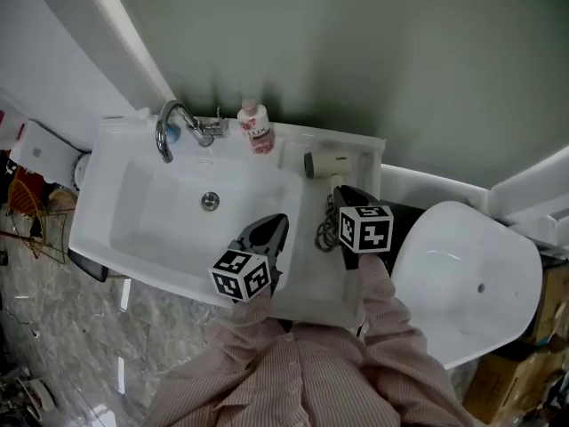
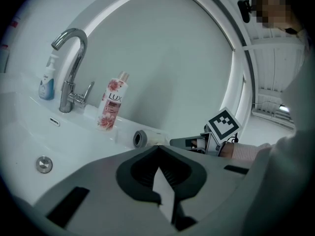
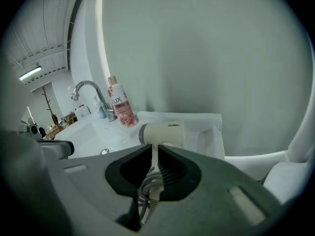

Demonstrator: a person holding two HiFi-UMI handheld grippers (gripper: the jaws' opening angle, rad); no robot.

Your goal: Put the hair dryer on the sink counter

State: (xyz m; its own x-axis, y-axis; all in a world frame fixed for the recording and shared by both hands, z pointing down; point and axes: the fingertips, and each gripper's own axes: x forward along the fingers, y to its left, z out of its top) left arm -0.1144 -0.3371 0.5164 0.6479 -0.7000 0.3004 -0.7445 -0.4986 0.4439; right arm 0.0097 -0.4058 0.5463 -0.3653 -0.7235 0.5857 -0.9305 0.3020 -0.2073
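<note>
On white sink counter [image 1: 302,283], right of chrome faucet [image 1: 169,127]: white hair dryer [image 1: 327,163] lying flat, placement seemingly done; release and withdrawal left. Barrel's long axis runs along back wall, dark open end toward faucet, handle toward person. Right gripper [image 3: 154,149] jaws apparently pinched on coiled grey cord [image 3: 147,186]. Left gripper [image 2: 158,167] jaws together, empty.

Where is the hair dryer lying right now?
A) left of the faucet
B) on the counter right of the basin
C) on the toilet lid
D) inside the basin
B: the hair dryer lies on the flat sink counter right of the basin, with the pink bottle to its left.
</note>
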